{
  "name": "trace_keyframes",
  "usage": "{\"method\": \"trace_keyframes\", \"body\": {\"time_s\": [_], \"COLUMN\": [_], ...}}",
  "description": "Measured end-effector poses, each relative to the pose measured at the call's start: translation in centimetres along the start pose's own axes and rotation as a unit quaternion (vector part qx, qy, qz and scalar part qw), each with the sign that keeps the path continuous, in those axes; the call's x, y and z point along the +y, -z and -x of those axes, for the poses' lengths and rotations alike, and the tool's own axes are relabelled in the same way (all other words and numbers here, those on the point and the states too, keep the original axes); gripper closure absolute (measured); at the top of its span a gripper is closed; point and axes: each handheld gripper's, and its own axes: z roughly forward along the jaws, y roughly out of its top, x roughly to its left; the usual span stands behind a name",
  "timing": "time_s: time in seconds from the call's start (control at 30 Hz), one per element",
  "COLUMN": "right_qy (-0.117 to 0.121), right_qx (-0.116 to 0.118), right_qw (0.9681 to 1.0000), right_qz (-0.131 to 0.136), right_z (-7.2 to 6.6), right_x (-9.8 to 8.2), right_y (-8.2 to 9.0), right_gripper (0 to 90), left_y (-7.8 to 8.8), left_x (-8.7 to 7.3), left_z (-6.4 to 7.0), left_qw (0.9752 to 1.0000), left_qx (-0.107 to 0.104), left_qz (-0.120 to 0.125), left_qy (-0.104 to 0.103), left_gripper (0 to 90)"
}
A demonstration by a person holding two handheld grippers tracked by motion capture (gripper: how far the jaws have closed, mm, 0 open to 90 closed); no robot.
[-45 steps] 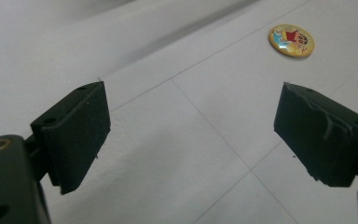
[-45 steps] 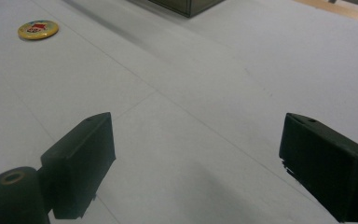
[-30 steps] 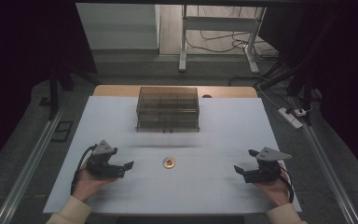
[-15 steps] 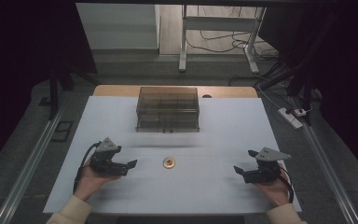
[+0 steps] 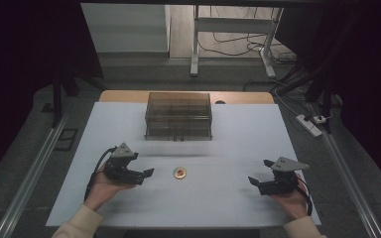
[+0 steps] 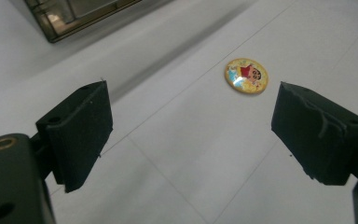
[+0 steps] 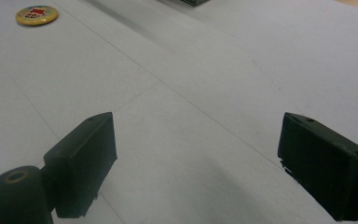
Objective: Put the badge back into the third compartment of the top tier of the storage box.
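Left gripper (image 5: 146,173): jaws wide apart, nothing between them, low over the white table (image 5: 228,208). The round cartoon badge (image 5: 179,172) lies flat just ahead of its jaws, near the right-hand pad in the left gripper view, not touching. Right gripper (image 5: 254,182): jaws also spread, empty, well apart from the badge. Clear compartment box (image 5: 178,116) stands farther ahead, beyond the badge. Judgement: early stage; badge not yet grasped. Pick-up, and probably placing in the box, are left.
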Motion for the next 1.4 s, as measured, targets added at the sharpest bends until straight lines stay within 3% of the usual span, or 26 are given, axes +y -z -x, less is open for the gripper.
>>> {"method": "trace_keyframes", "body": {"time_s": [0.47, 0.97, 1.4], "right_qy": [-0.004, -0.001, -0.002], "right_qx": [0.005, 0.004, 0.005], "right_qw": [1.0, 1.0, 1.0], "right_qz": [0.003, 0.006, 0.006], "right_z": [-0.1, -0.2, -0.2], "right_x": [0.1, 0.1, 0.0], "right_y": [0.0, 0.0, 0.0], "right_gripper": [11.4, 11.5, 11.6], "left_y": [-1.0, -3.4, -4.9], "left_x": [2.1, 4.1, 5.1], "left_z": [0.8, 2.3, 3.1], "left_qw": [0.9997, 0.9976, 0.9958], "left_qx": [-0.015, -0.037, -0.045], "left_qz": [-0.003, -0.028, -0.048], "left_qy": [-0.02, -0.051, -0.064], "left_gripper": [12.5, 12.6, 12.7]}}
